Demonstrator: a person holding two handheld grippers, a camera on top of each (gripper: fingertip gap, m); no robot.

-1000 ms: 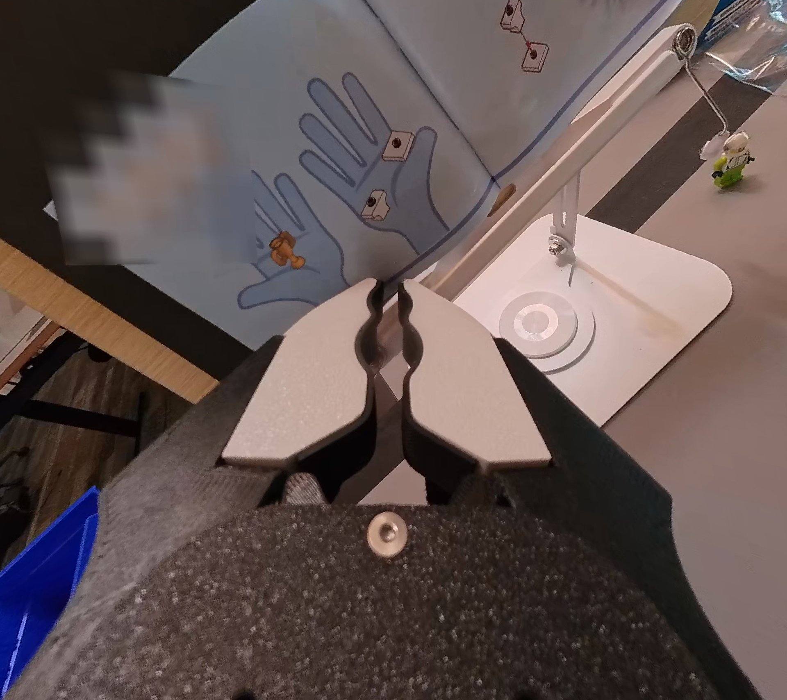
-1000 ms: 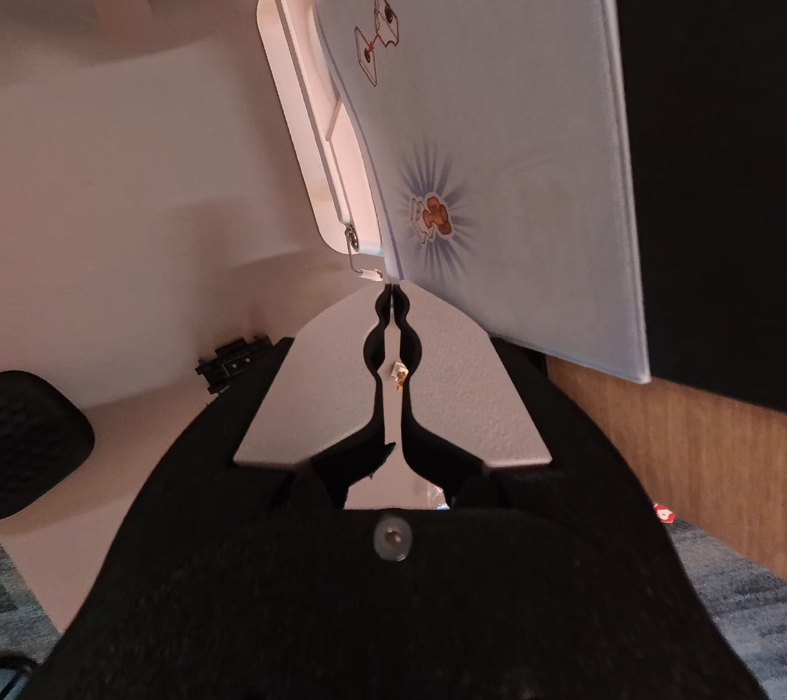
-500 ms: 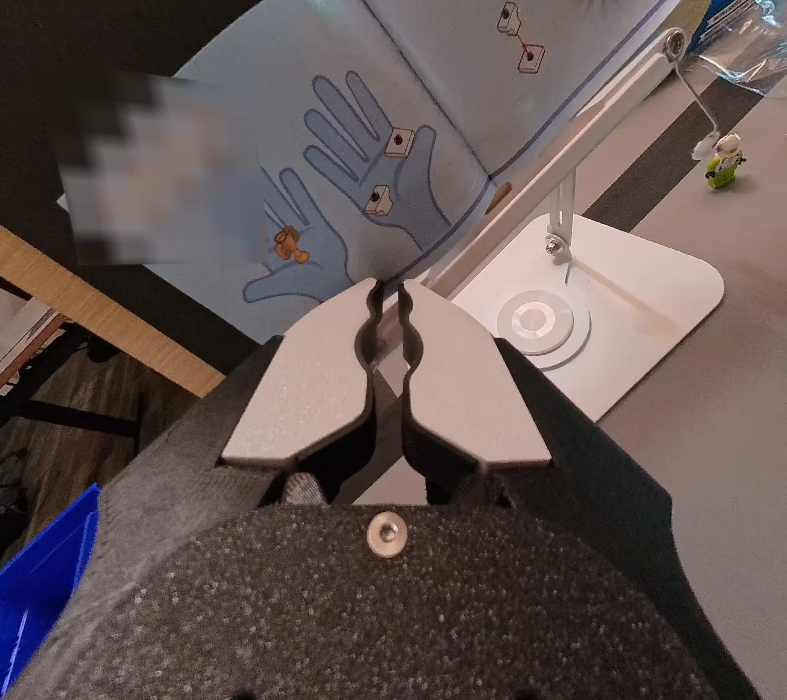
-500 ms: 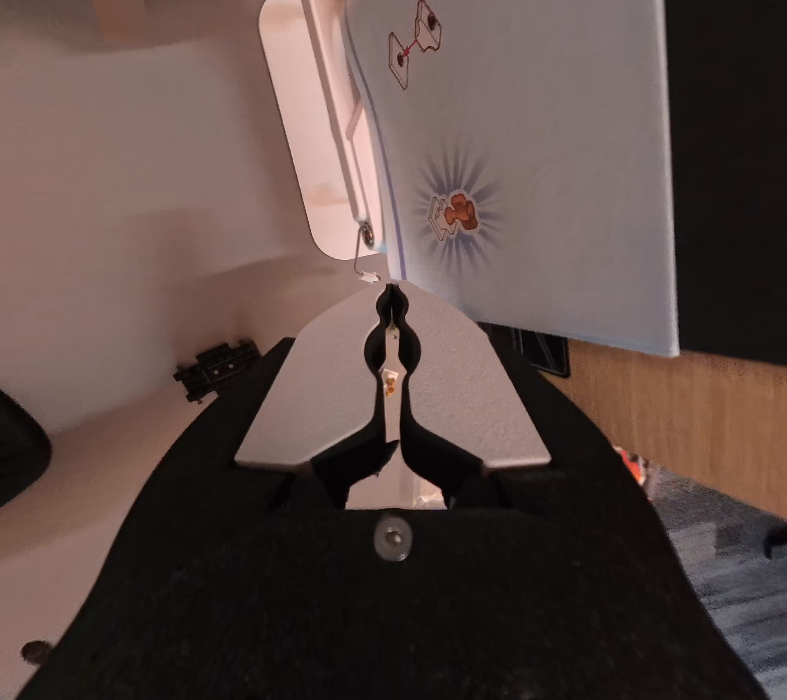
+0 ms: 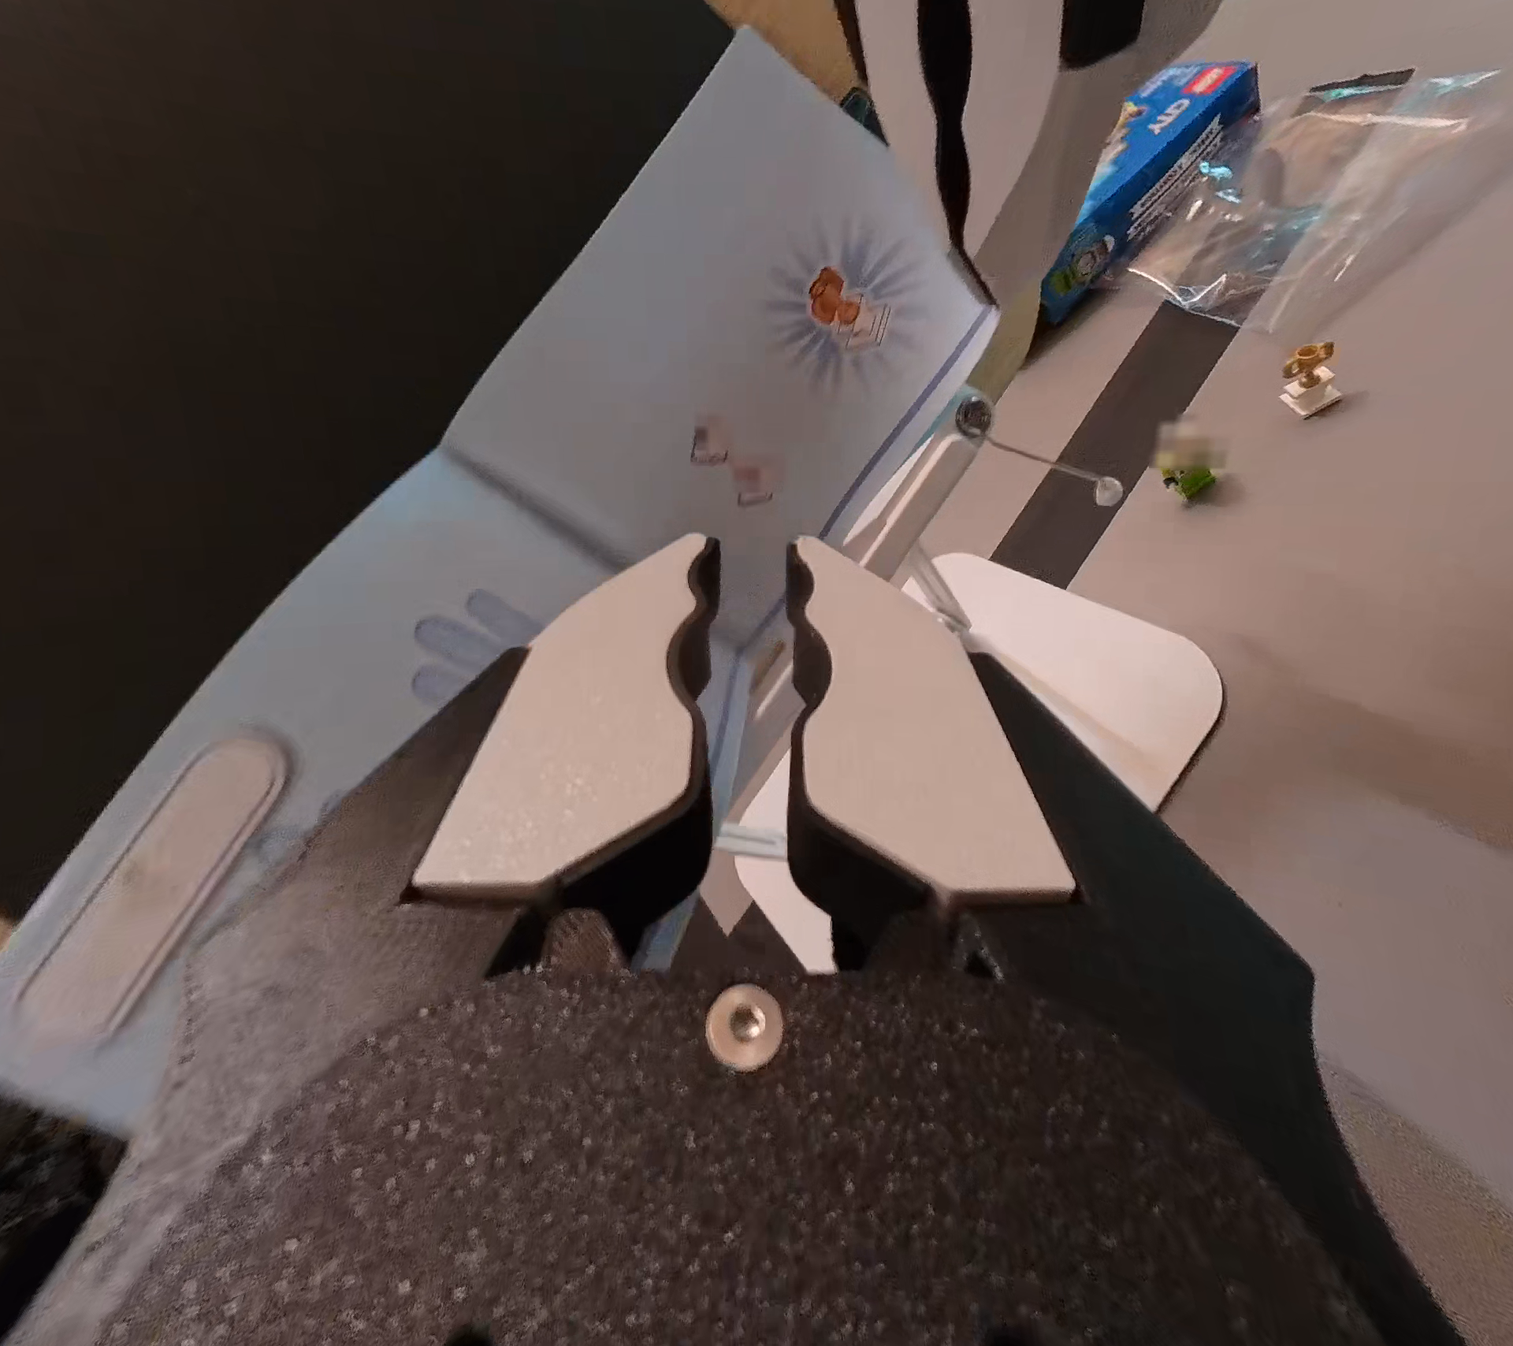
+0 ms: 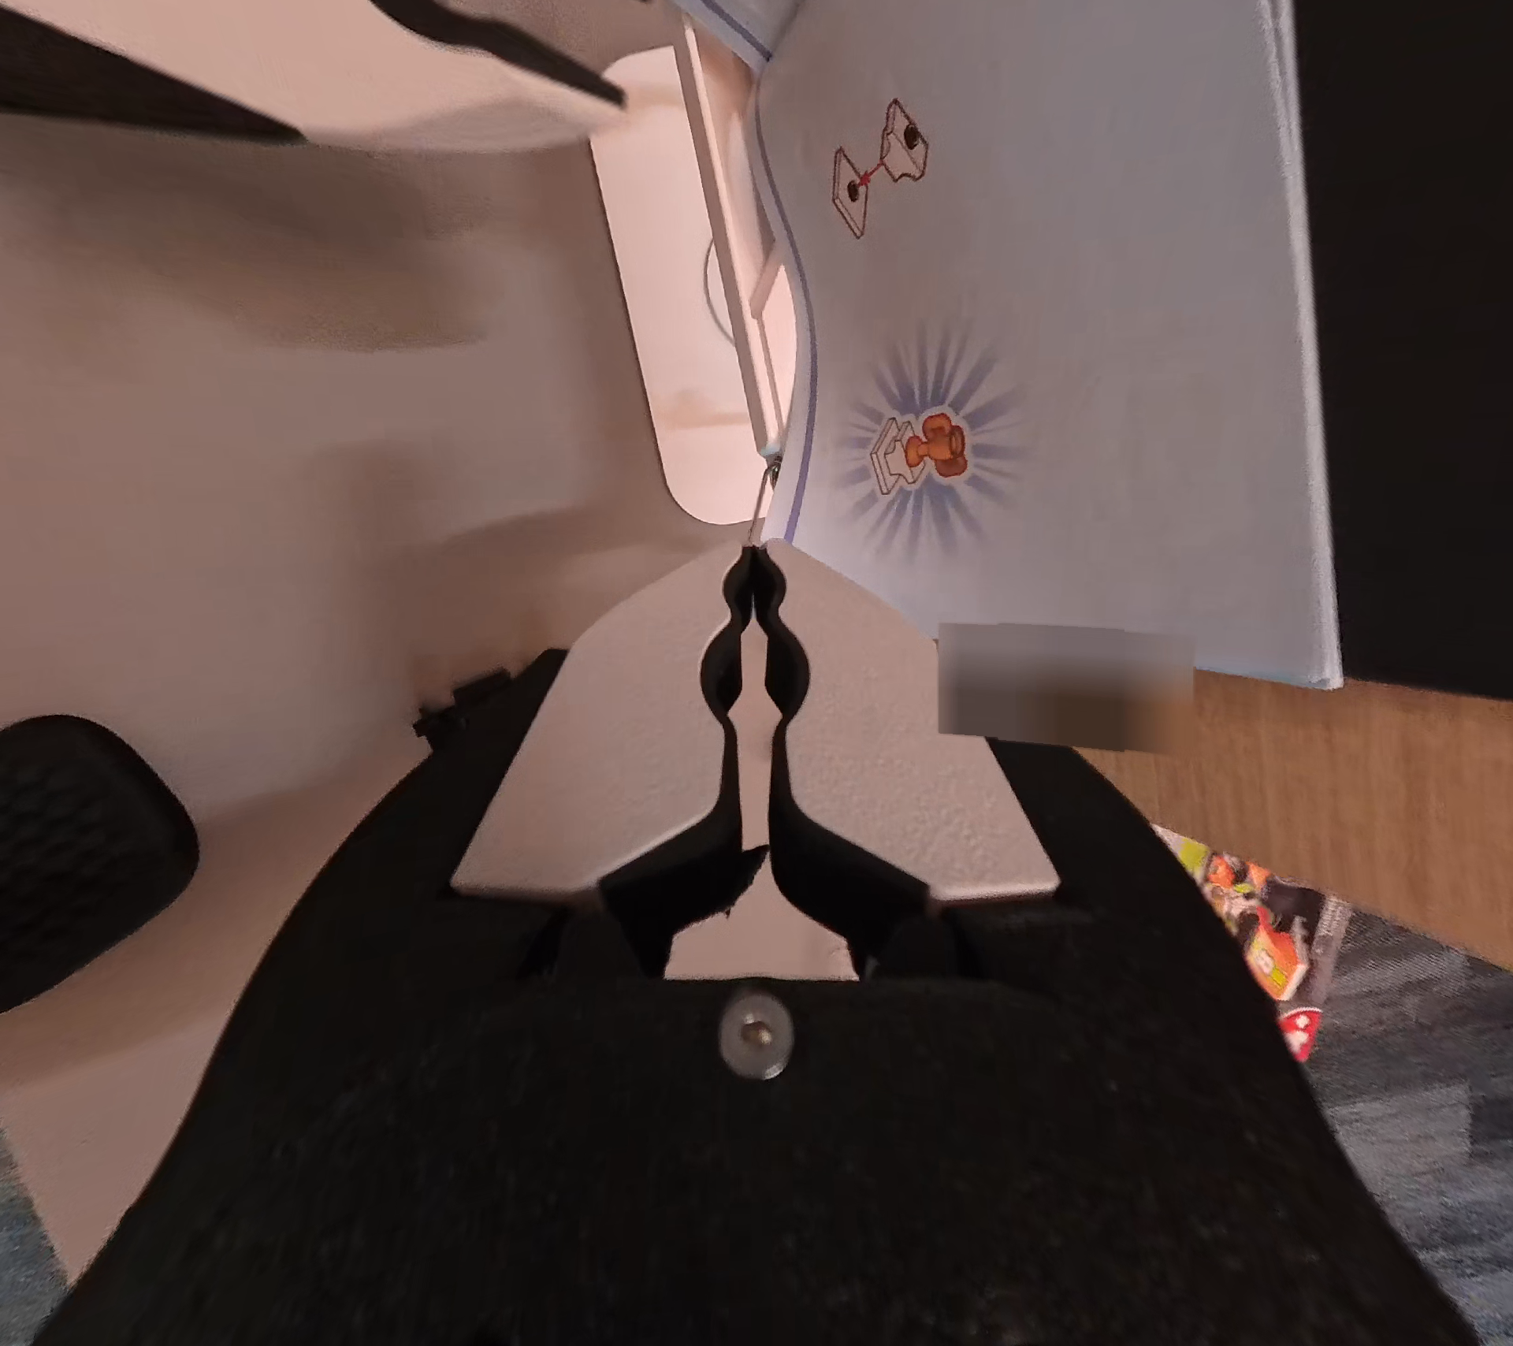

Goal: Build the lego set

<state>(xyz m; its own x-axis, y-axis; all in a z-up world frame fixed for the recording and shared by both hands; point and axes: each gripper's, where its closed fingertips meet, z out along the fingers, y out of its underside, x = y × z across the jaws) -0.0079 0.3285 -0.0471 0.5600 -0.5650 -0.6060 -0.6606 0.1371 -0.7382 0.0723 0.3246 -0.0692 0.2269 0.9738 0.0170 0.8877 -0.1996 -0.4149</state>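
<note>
A grey surface [image 5: 1351, 652] with a dark stripe across it fills my left wrist view, backed by a black panel and a strip of wood edging. On it stands a white book stand [image 5: 1089, 684] holding an open pale-blue instruction booklet [image 5: 655, 357], whose right page shows drawings of a small trophy on a stepped base.

My left gripper [image 5: 751, 553] points at the lower fold of the booklet, its fingers [image 5: 573, 742] spread with a clear gap and nothing between them. My right gripper [image 6: 753, 552] is aimed at the bottom right corner of the same booklet, close to the stand's wire page clip [image 5: 1056, 467]; its fingers [image 6: 884, 733] are pressed together at the tips, and I see nothing pinched between them. In the left view that same gripper shows as a blurred white and black shape at the top, above the booklet's outer corner.

Of the lego set, a little gold trophy on a white base [image 5: 1312, 373] stands upright on the surface to the right, and a minifigure in lime green [image 5: 1191, 480] is just beside it, nearer the stand. Behind them lie the blue set box [image 5: 1146, 185] and a clear plastic bag [image 5: 1351, 177], touching each other. A few dark pieces [image 6: 462, 701] sit on the surface left of my right gripper, partly hidden.
</note>
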